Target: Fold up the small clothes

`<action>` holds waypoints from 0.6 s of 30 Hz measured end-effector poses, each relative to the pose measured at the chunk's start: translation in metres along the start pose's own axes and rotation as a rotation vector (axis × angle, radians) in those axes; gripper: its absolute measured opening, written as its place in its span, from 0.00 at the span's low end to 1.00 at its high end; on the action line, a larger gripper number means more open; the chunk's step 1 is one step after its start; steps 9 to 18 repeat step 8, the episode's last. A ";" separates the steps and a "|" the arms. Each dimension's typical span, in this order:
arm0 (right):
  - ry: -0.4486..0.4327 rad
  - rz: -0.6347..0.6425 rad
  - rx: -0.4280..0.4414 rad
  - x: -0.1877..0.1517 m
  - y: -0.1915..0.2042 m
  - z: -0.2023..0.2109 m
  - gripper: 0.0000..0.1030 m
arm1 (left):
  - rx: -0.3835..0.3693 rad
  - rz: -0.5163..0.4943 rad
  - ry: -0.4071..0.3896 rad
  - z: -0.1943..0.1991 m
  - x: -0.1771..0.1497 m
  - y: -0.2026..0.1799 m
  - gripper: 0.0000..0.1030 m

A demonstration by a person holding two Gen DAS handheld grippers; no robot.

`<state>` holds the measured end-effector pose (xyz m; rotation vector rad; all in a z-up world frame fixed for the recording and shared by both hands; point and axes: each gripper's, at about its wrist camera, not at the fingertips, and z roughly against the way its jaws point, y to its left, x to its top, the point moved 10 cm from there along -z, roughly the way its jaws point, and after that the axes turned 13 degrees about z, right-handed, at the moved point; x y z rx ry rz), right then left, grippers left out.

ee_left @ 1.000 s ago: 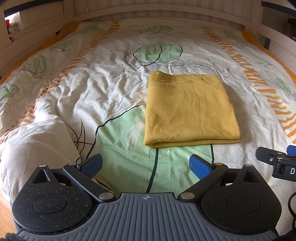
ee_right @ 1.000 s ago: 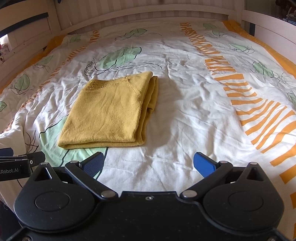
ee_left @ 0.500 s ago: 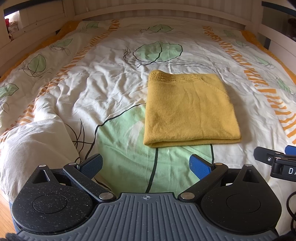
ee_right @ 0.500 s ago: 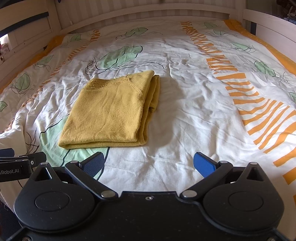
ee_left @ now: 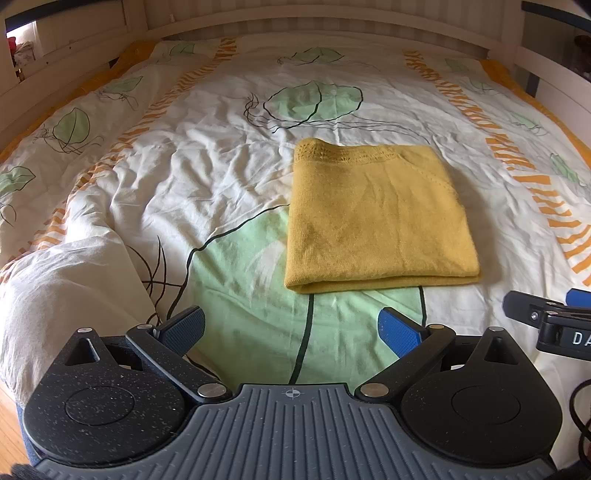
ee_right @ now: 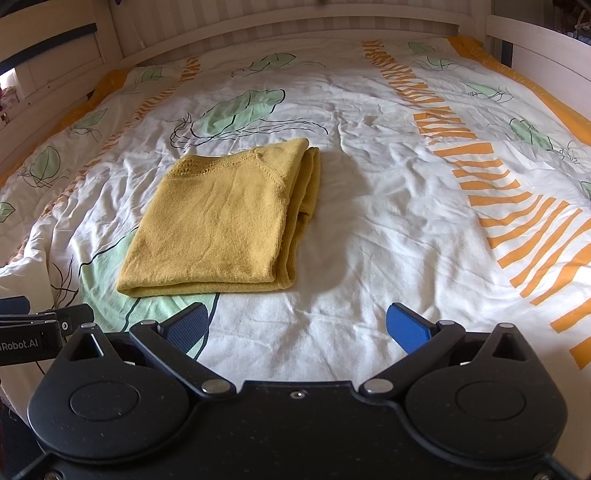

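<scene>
Yellow knitted garment (ee_left: 380, 218) lies folded into a flat rectangle on the leaf-patterned duvet (ee_left: 221, 155), near the bed's middle, neckline edge toward the headboard (ee_right: 295, 26). Left gripper (ee_left: 291, 328) is spread wide, empty, short of the near folded edge. Right gripper (ee_right: 297, 326) likewise spread, empty, touching nothing.

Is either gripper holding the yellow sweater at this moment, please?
No, the sweater lies folded on the bedspread, apart from both open grippers, left and right.

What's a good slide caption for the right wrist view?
Open right gripper hovers before a folded yellow sweater on a leaf-print duvet.
</scene>
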<state>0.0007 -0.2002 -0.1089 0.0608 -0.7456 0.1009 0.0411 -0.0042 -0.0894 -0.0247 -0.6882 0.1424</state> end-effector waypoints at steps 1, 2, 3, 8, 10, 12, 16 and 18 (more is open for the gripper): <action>0.000 0.001 0.001 0.000 0.000 0.000 1.00 | 0.001 -0.001 0.000 0.000 0.000 0.000 0.98; 0.001 0.001 0.001 0.000 0.000 -0.001 1.00 | 0.000 -0.001 0.001 0.000 0.000 0.000 0.98; 0.001 0.000 0.001 0.000 0.000 -0.001 1.00 | 0.000 -0.001 0.002 0.000 0.000 0.000 0.98; 0.002 -0.002 0.003 -0.001 0.000 -0.003 1.00 | 0.000 -0.004 0.013 -0.003 -0.001 0.000 0.98; 0.002 -0.002 0.003 -0.001 0.000 -0.003 1.00 | 0.000 -0.004 0.013 -0.003 -0.001 0.000 0.98; 0.002 -0.002 0.003 -0.001 0.000 -0.003 1.00 | 0.000 -0.004 0.013 -0.003 -0.001 0.000 0.98; 0.002 -0.002 0.003 -0.001 0.000 -0.003 1.00 | 0.000 -0.004 0.013 -0.003 -0.001 0.000 0.98; 0.002 -0.002 0.003 -0.001 0.000 -0.003 1.00 | 0.000 -0.004 0.013 -0.003 -0.001 0.000 0.98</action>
